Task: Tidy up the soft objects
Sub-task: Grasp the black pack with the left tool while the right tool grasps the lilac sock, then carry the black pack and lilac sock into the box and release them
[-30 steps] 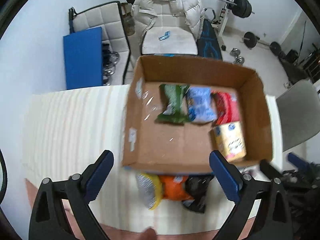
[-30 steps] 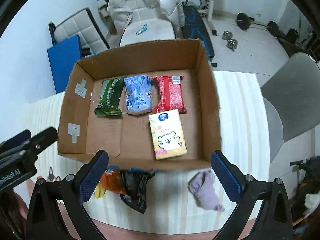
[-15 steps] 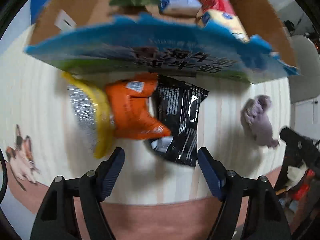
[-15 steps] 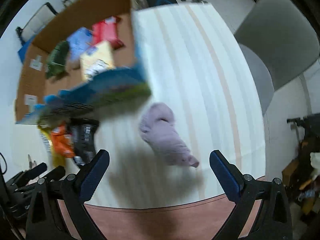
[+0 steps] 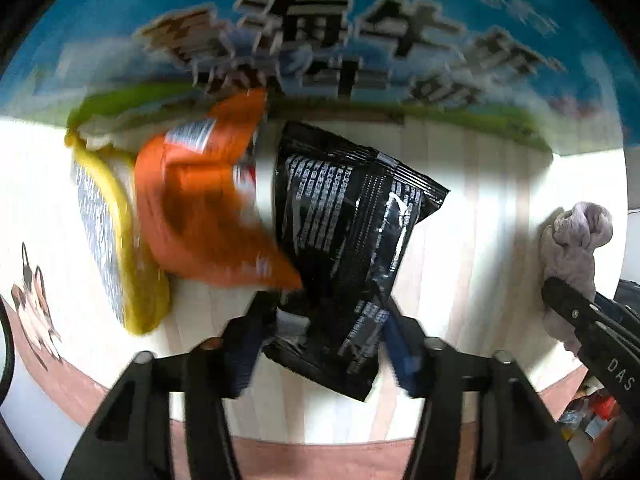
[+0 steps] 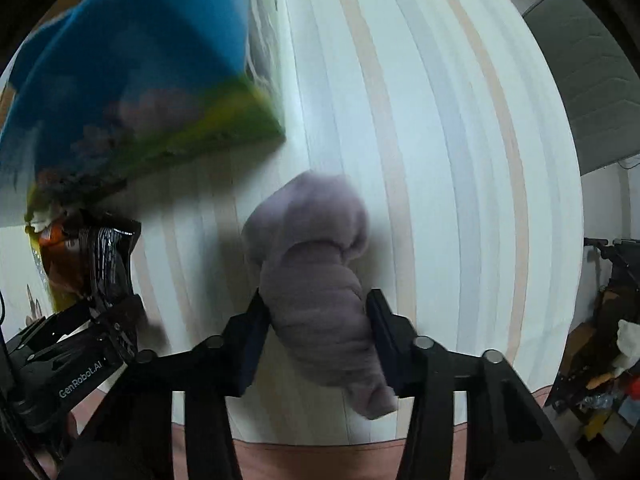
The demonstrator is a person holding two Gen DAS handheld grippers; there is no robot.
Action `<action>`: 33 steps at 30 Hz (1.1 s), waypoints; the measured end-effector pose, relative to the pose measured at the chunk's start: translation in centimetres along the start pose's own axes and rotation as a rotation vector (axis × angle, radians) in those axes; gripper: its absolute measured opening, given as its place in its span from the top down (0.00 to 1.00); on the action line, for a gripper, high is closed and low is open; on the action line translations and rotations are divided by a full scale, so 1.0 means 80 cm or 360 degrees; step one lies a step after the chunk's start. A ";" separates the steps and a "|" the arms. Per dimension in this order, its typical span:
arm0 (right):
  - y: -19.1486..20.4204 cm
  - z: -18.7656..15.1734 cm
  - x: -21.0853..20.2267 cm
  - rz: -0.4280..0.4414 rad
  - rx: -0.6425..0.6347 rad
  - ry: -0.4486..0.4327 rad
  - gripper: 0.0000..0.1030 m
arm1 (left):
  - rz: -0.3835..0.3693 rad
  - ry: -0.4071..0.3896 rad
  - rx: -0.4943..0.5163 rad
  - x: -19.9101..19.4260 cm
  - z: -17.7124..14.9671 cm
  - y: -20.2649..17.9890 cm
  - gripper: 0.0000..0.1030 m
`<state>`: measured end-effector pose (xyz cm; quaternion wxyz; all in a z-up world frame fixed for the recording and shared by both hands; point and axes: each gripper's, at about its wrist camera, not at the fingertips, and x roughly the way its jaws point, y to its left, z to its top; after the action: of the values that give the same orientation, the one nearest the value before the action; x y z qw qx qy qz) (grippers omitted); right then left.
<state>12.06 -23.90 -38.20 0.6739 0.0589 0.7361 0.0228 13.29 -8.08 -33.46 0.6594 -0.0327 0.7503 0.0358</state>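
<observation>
Both grippers point down at the table. The left gripper [image 5: 324, 332] closes around the black packet [image 5: 352, 240], which runs toward twelve o'clock, while the right gripper [image 6: 316, 332] closes on the grey cloth [image 6: 320, 280] — lying likewise.

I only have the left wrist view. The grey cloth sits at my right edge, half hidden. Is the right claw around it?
Observer: Yes. The right claw straddles the grey cloth, jaws closing, pads against its sides.
Operator: Good. My left claw is closing on the black packet. What lies beyond the cloth?
Observer: Striped table, then a grey chair past its edge.
</observation>
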 end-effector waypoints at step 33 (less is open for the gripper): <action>-0.008 -0.116 0.024 0.0069 -0.0034 0.0128 0.58 | -0.0026 0.0071 0.0006 0.004 -0.090 -0.014 0.58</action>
<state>2.65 -23.88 -39.29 0.6437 0.0668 0.7608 0.0477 6.23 -9.90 -32.89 0.6428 -0.0383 0.7646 0.0283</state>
